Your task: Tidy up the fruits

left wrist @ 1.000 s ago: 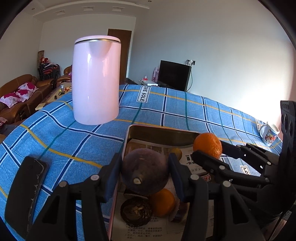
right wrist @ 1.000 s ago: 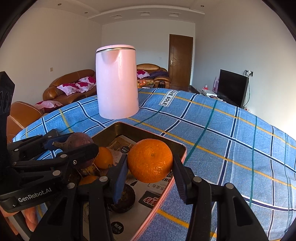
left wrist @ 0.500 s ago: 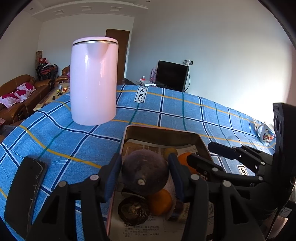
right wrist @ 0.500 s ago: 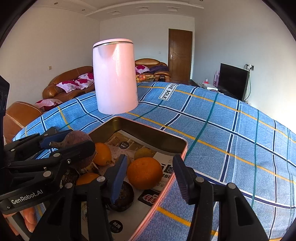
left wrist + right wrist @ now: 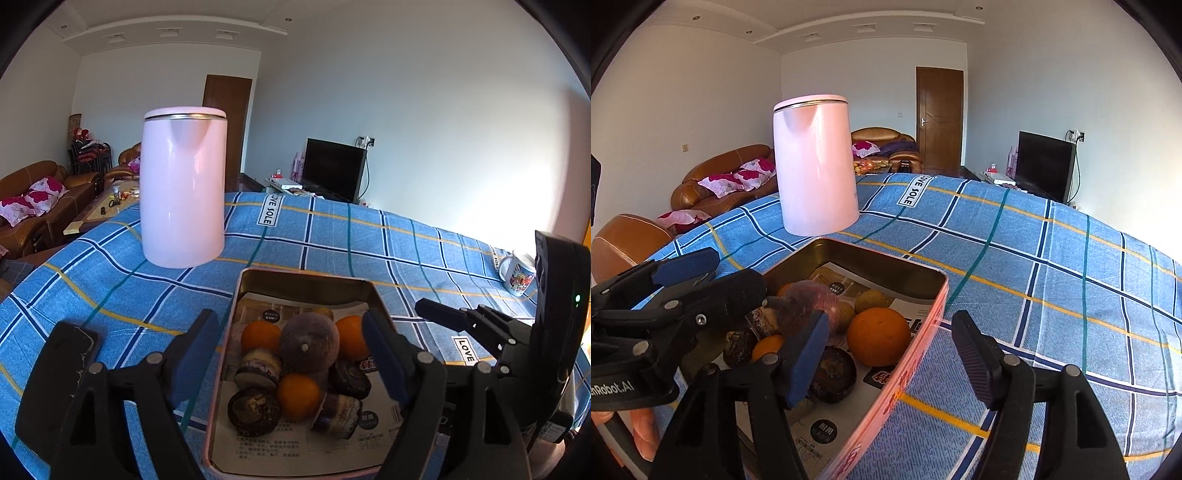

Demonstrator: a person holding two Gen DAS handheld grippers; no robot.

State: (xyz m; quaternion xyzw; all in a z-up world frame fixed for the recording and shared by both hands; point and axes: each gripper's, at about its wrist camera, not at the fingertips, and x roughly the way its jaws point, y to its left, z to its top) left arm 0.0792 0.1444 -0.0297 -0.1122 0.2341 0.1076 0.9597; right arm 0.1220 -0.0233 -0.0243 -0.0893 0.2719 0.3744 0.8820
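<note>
Two grippers hang over the metal tray [image 5: 236, 325], and neither grips anything. Your left gripper [image 5: 291, 354] has just been opening: its blue pads [image 5: 192, 354] now stand wide apart, clear on both sides of the purple-brown fruit [image 5: 309, 341], which sits on top of the pile in the tray. Your right gripper [image 5: 890, 354] has likewise just been opening; its fingers straddle the tray's pink near wall [image 5: 916, 354], the left pad inside the tray, the right pad over the blue checked tablecloth [image 5: 1052, 288]. The large orange [image 5: 878, 336] lies on the printed paper lining the tray, just beyond that gripper and free of both pads.

Also in the tray: smaller oranges [image 5: 298, 396], several dark shrivelled fruits [image 5: 254, 411] and a yellowish-brown round fruit [image 5: 871, 301]. Behind the tray a pink kettle [image 5: 183, 186] stands upright on the cloth. A dark phone [image 5: 55, 373] lies at the cloth's left edge, a printed mug [image 5: 517, 275] at far right.
</note>
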